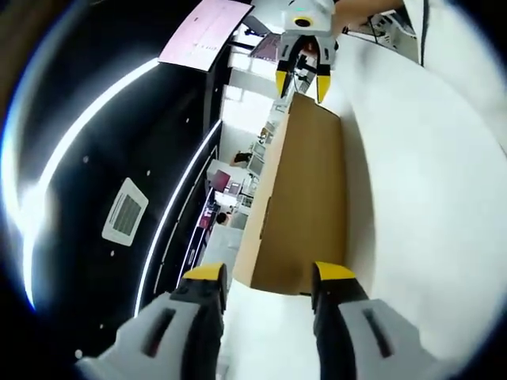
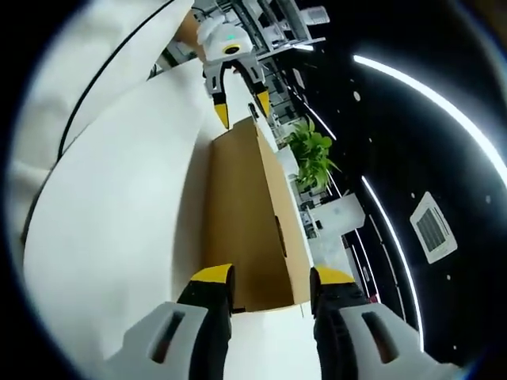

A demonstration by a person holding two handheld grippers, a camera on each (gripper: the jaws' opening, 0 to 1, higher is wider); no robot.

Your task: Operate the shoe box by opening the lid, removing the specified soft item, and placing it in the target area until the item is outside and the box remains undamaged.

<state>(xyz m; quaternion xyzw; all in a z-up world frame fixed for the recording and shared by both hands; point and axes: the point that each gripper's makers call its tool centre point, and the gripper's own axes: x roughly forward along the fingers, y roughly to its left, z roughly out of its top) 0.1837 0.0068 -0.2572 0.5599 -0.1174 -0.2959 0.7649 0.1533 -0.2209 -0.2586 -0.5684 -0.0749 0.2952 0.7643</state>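
Left hand-held gripper (image 1: 269, 279) is seen with jaws spread, empty, at the near end of the cardboard shoe box (image 1: 305, 198). Right hand-held gripper (image 2: 269, 279) is likewise parted and empty at the opposite end; each is visible in the other's view. Box is seen lying on the white tabletop (image 1: 428, 182), lid apparently shut. Step judged: approach for lid opening. Next: lid edge to be caught at both ends and lifted evenly. Soft item presumably inside, unseen.
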